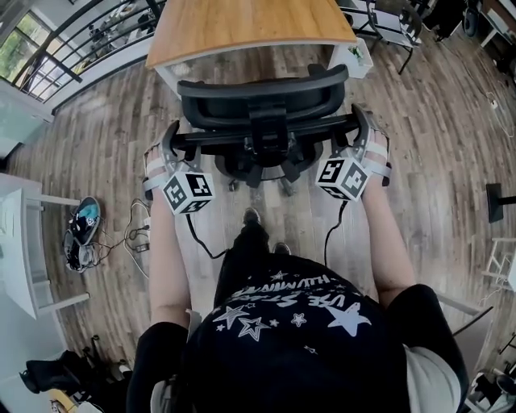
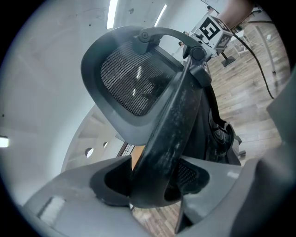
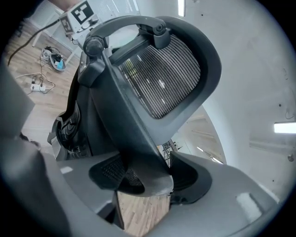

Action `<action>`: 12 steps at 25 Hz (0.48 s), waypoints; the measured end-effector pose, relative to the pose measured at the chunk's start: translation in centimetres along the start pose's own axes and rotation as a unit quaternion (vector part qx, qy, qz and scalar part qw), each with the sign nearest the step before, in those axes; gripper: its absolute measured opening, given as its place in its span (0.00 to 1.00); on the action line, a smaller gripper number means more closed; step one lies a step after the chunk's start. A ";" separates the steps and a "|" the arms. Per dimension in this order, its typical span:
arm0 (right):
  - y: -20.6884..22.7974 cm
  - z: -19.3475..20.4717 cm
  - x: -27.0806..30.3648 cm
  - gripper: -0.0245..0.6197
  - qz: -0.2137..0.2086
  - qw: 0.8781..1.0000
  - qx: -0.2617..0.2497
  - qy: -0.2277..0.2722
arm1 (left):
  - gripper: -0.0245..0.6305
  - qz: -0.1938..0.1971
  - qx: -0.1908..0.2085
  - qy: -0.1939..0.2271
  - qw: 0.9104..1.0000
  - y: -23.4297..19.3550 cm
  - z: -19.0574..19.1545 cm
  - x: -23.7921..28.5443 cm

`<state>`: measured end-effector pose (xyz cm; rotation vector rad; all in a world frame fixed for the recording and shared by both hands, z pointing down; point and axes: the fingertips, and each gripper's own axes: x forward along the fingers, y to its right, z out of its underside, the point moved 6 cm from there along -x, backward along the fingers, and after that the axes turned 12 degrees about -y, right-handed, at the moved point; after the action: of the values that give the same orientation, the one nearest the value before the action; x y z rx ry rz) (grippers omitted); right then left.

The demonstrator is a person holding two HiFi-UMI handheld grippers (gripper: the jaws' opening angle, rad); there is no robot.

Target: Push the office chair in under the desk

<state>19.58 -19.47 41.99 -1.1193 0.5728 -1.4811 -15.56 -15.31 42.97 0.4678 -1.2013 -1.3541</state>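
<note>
We have left gripper (image 2: pixel 155 181) and right gripper (image 3: pixel 149 178) clamped on the office chair (image 1: pixel 262 97) back bar (image 1: pixel 218 139). Uneven push yaws it, and it jams against the desk (image 1: pixel 242 28) edge

Matt plastic chair (image 1: pixel 270 133) (woven mesh headrest (image 2: pixel 134 85))

**A:** What sort of site?

**B:** Office, open-plan by the look of it. Wood-top desk (image 1: pixel 242 28), mesh-back office chair (image 1: pixel 262 105) right in front of it.

**A:** Other evidence?

**B:** More black-framed furniture (image 1: pixel 395 24) right of the desk. Plank floor (image 1: pixel 435 137) all round it. A power strip with loose cables (image 1: pixel 139 234) lies on the floor left of the desk, and a railing with glazing (image 1: pixel 56 56) stands further left. Strip lights (image 2: pixel 111 14) on a white ceiling overhead.
</note>
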 end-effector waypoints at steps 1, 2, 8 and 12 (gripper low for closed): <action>0.1 -0.2 0.6 0.48 0.001 1.000 0.001 -0.001 | 0.44 -0.001 0.000 0.001 1.000 -0.2 -0.2 0.7; 0.2 -0.4 1.1 0.48 0.003 1.000 0.002 -0.002 | 0.44 -0.001 0.001 0.003 1.000 -0.5 -0.4 1.4; 0.1 -2.3 3.6 0.47 0.008 1.000 -0.001 -0.002 | 0.44 -0.004 0.005 0.017 1.000 -1.9 -0.2 4.7; 0.7 -2.9 6.0 0.46 0.018 1.000 -0.012 -0.010 | 0.44 -0.001 0.008 0.026 1.000 -2.8 -1.1 7.4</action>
<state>17.86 -25.94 42.09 -1.1360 0.5961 -1.4350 -17.54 -23.10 43.01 0.5142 -1.1698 -1.3271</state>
